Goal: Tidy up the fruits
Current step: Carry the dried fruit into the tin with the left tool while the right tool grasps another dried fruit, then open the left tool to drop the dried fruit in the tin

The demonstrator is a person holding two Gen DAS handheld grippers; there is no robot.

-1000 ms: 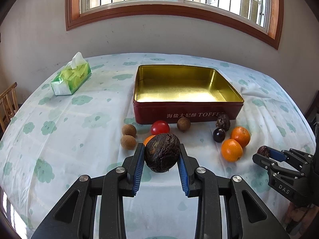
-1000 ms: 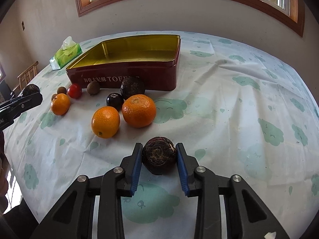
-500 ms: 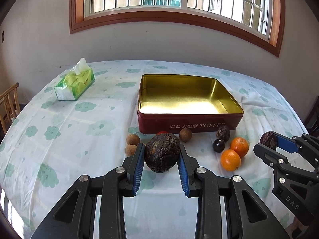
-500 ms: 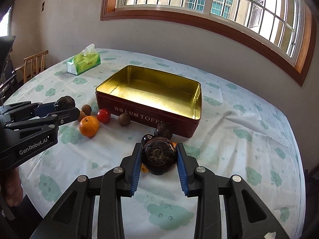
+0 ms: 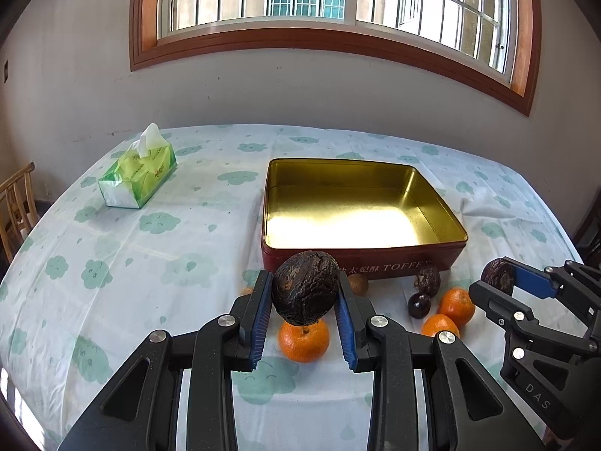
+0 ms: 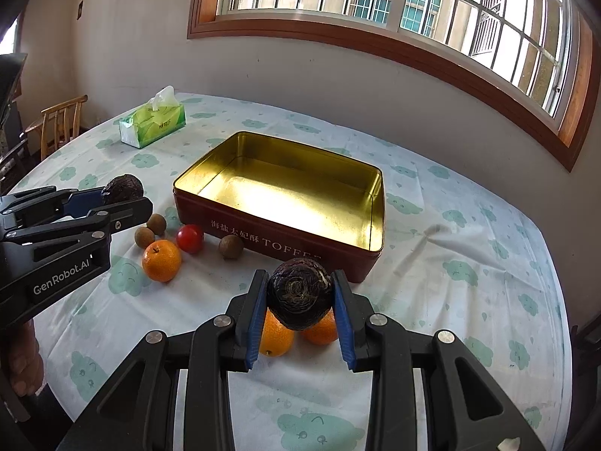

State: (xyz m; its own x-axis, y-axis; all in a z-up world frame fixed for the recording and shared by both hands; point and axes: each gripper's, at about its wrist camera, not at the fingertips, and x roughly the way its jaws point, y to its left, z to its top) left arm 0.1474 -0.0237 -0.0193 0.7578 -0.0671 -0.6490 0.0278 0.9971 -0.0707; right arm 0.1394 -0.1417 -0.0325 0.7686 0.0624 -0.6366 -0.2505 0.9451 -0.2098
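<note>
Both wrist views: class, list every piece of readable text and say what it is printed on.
"海盐太妃酥 TOFFE…", last letters hidden: front wall of the red rectangular metal tin.
"GenRobot.AI": side of the black left gripper.
"DAS": side of the black right gripper.
Green tissue pack: logo too small to read.

Cloud-print tablecloth [image 5: 157, 263] carries the toffee tin [image 5: 443, 259], tissue pack [image 5: 139, 173], oranges [image 5: 304, 340], longans [image 6: 230, 246], a tomato [image 6: 190, 238].

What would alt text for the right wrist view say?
The right gripper, jaws closed on a wrinkled dark fruit, is raised over two oranges near an empty gold-lined toffee tin. At left, the left gripper holds a similar fruit above more fruit on the tablecloth.
</note>
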